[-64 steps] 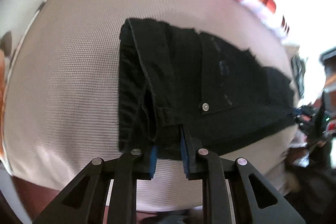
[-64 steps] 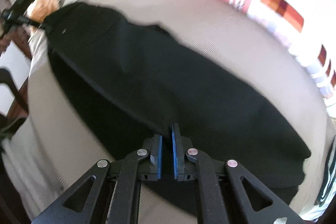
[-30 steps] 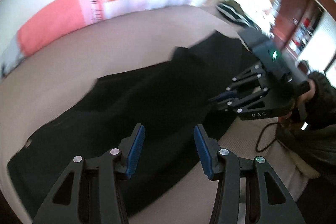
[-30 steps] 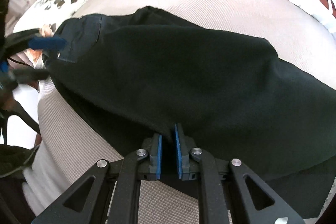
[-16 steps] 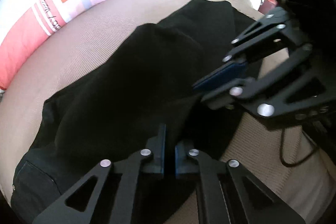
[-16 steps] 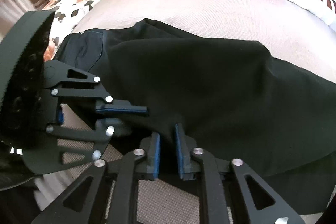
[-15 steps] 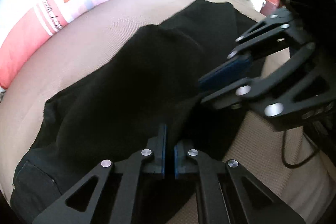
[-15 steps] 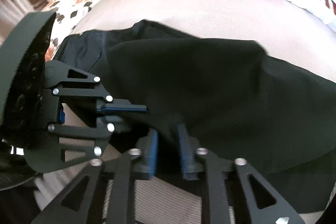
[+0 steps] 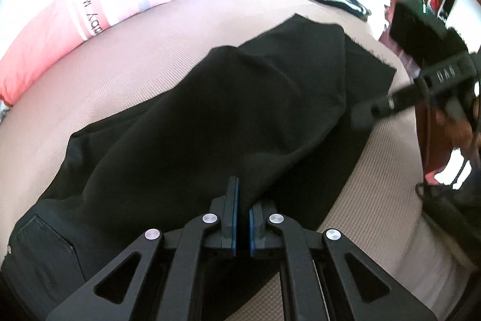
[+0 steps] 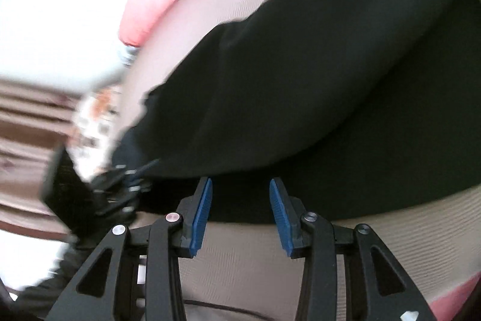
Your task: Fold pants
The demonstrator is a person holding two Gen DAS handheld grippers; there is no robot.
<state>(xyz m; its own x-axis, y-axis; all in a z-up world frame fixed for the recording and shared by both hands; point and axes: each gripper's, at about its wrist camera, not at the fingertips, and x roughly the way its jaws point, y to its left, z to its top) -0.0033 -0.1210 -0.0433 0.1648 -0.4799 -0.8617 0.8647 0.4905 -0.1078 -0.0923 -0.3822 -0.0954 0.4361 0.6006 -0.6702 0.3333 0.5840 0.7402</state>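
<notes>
- Lying across the beige bed (image 9: 180, 56), the black pants (image 9: 228, 110) are doubled lengthwise, one leg stacked on the other.
- The left gripper (image 9: 242, 218) has its blue pads pressed together on the near edge of the pants, about halfway along.
- The right gripper (image 10: 239, 209) has just been opening. Its blue pads stand apart, with only bed and the cloth's edge between them, and nothing is pinched.
- What could go wrong: only one pinch holds the pants now. I think a pull from the left gripper alone could drag the top leg off the bottom one and spoil the neat stack.
- The cloth looks soft and floppy, so the free end near the hem (image 9: 369, 62) might bunch up or slide if it is lifted too fast.
- The right gripper's view is blurry, so its next grab might miss the edge or catch just one layer.
- Writing: the right gripper's body (image 9: 445, 77) shows the letters "DAS".
- The pink and white pillow (image 9: 99, 2) has small writing that looks like "baby", and the rest is too small to read.
</notes>
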